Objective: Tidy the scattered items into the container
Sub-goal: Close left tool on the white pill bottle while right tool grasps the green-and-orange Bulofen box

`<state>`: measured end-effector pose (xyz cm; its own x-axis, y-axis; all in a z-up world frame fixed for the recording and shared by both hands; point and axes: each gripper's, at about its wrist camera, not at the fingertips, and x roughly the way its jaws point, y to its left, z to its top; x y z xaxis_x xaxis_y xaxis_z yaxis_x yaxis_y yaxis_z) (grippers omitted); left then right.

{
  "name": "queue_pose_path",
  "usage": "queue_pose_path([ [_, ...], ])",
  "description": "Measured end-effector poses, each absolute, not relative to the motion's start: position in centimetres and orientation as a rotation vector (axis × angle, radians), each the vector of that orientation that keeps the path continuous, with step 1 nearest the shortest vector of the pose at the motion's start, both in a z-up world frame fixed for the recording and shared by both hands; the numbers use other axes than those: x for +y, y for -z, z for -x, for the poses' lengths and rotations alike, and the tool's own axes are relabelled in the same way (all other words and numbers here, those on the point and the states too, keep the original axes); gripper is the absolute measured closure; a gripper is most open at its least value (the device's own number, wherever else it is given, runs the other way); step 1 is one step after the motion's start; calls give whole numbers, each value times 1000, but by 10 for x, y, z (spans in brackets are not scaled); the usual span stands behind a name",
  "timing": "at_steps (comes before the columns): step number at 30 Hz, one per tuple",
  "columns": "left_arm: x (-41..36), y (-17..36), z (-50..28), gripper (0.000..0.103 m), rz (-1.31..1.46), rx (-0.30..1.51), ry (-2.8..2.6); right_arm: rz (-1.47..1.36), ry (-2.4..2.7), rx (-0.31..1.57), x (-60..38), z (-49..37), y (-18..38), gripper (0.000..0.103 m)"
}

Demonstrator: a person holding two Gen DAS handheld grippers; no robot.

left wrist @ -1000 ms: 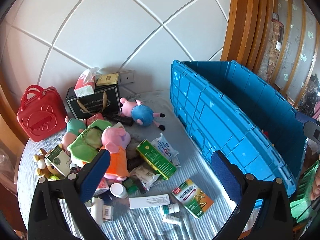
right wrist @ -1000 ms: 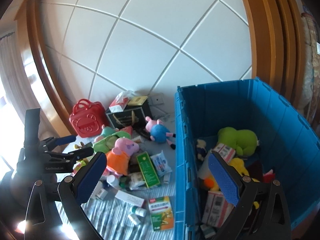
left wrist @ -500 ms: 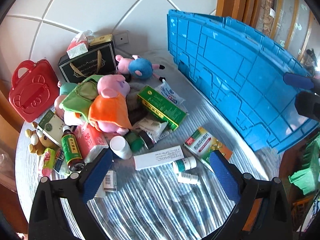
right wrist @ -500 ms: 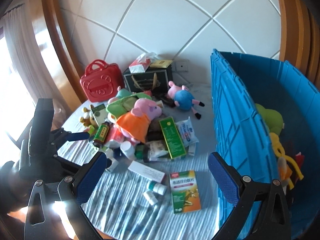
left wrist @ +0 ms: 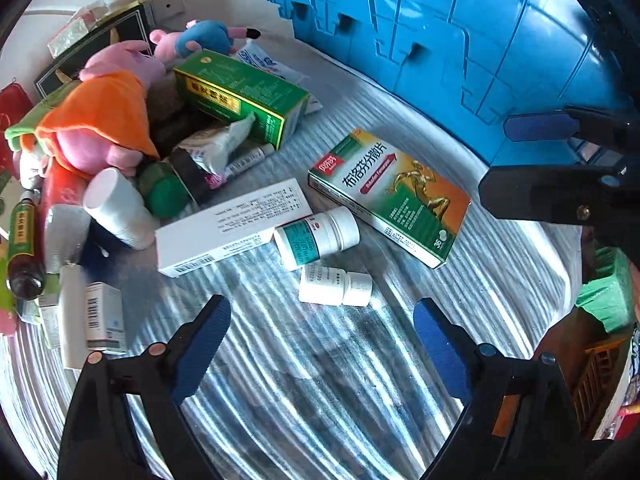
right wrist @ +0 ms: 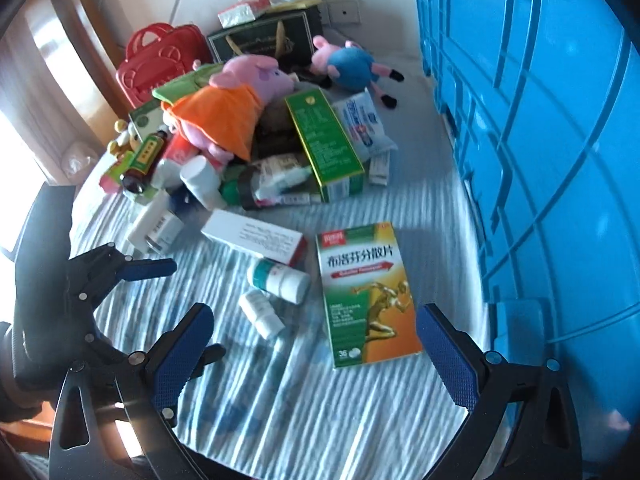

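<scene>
Striped worktop [left wrist: 304, 380] lay closer than a second before, both tongs empty, left tongs [left wrist: 320, 328] wide but closing over small white bottle [left wrist: 335, 284], right tongs [right wrist: 316, 344] wide, blue container [left wrist: 460, 40] at one o'clock.

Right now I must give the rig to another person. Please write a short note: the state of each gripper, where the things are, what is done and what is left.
Left gripper: empty, fingers closing, just short of the small white bottle.
Right gripper: open, empty, above the green-orange box.
Blue crate: to the right of the pile; its inside is out of view.
Left: the two bottles, the white box, the green box, both pig toys and the rest of the pile are not yet in the crate.
</scene>
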<state>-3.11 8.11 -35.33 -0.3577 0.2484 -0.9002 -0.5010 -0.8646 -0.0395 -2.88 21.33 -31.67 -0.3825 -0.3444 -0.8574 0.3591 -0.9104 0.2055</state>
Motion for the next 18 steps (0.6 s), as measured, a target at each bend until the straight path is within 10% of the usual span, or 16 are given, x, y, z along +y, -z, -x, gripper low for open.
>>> queue_pose_path([
  [7, 92, 392, 45, 18, 1401, 315, -2237, -1522, 2280, 31, 214, 41, 371, 1],
  [11, 98, 405, 47, 51, 1381, 365, -2224, -1557, 2275, 9, 218, 48, 389, 1],
  [18, 89, 403, 43, 52, 1367, 297, -2242, -1554, 2275, 61, 207, 60, 405, 0],
])
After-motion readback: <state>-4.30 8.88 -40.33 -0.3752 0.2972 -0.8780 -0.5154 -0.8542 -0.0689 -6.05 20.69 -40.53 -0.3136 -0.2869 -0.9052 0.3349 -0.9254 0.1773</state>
